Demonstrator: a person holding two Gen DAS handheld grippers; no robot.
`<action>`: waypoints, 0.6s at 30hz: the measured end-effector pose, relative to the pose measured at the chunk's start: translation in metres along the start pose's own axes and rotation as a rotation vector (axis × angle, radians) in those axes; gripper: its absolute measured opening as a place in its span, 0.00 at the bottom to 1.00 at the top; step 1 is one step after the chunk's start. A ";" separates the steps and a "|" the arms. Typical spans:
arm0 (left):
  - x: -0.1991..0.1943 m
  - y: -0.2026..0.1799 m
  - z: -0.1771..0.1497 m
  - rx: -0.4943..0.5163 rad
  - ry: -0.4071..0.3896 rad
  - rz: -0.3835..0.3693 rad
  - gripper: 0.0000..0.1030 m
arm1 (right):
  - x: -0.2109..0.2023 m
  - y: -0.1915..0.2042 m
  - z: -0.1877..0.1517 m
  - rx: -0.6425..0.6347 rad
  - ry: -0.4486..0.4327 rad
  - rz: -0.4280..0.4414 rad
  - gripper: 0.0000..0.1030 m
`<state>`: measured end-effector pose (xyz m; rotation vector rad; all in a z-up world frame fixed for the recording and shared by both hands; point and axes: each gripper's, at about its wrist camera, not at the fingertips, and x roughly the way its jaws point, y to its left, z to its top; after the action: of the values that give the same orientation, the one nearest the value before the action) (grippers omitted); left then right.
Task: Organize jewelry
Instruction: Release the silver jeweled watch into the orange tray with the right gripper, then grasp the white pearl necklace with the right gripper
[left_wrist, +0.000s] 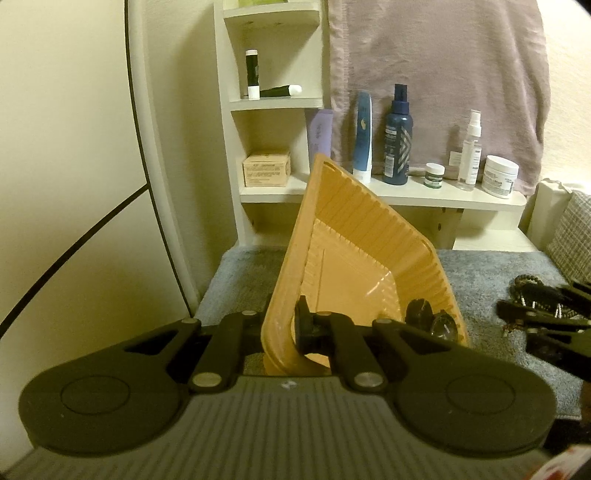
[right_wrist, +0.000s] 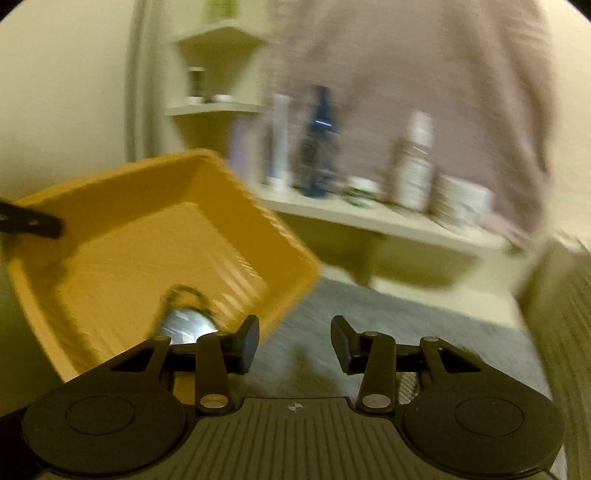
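Left wrist view shows the grey carpet (left_wrist: 236, 280) spread ahead of and beneath both claws, and rising out of the left gripper (left_wrist: 286, 328) the orange tray (left_wrist: 354, 243), tilted steeply with its far corner well above the jaws; those jaws are clamped on the tray's near rim, one pad inside the wall and one outside. Down in the low corner of the tray, just right of that claw, lies a dark wristwatch (left_wrist: 441, 325), already put away. Off to the right, near the right claw's fingers as seen from the left side, a string of beads (left_wrist: 528, 295) rests on the carpet, though blur makes it unclear whether the fingers touch it. In the right wrist view the right gripper (right_wrist: 295, 343) stands parted with nothing between its pads, the tray just left of it and bare carpet ahead. The step in hand looks like fetching the next piece: best keep the tray pinned and tilted so the watch stays put, settle the right claw square over the beads, and close low on a bunched part so nothing trails.
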<state>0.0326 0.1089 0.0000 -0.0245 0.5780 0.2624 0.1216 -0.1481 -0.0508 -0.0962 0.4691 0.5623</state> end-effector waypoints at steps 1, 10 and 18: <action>0.000 0.000 0.000 -0.002 0.000 0.000 0.07 | -0.003 -0.007 -0.004 0.021 0.007 -0.028 0.43; 0.000 0.003 -0.003 -0.023 0.009 0.002 0.07 | -0.025 -0.055 -0.034 0.157 0.073 -0.199 0.44; -0.001 0.002 -0.003 -0.022 0.015 0.009 0.07 | -0.026 -0.071 -0.041 0.200 0.073 -0.268 0.44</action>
<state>0.0298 0.1101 -0.0021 -0.0458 0.5898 0.2772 0.1238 -0.2296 -0.0787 0.0118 0.5713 0.2481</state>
